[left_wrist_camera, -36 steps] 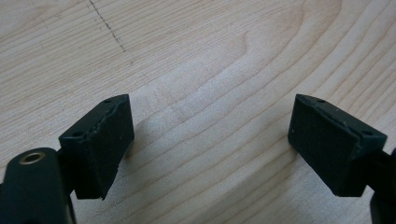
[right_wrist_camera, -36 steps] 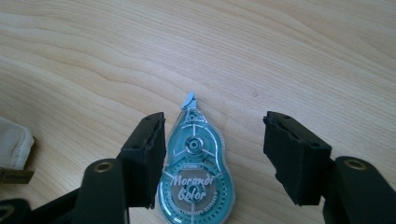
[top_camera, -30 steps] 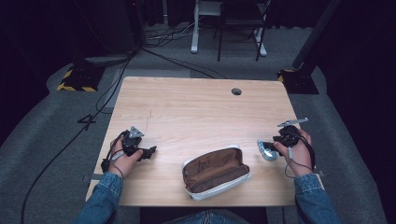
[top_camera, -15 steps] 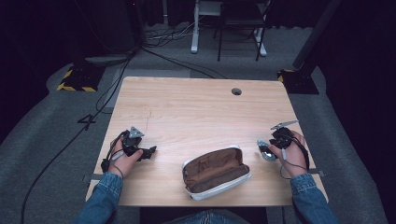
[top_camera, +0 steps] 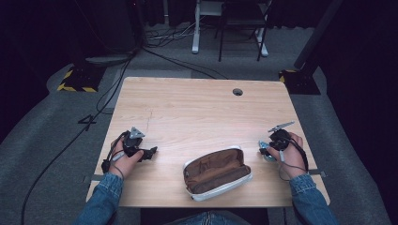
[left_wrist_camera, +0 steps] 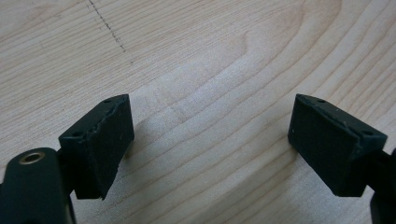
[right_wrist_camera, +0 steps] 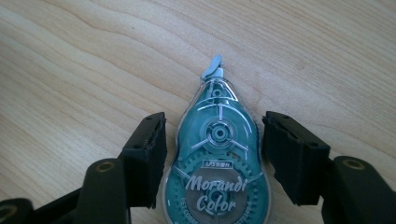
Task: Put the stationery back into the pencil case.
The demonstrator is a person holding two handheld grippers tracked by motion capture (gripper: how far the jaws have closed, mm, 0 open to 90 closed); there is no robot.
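Your right tongs (right_wrist_camera: 212, 158), jaws just closing, straddle the teal correction tape (right_wrist_camera: 217, 158) near the worktop's (top_camera: 197, 103) right edge, small gaps remaining. It lies flat, clear-shelled, tip pointing away. Your left tongs (left_wrist_camera: 210, 149) stand spread over bare wood.

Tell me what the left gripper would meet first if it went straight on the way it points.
Probably the bare wooden table: the left gripper is open, nothing lies between its fingers, and it seems to tilt down at the wood, though depth is unclear.

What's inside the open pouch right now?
The pouch lies unzipped on the table, showing brown lining and seemingly nothing loose inside. Its near wall hides the bottom along that edge, so something small could still lie there.
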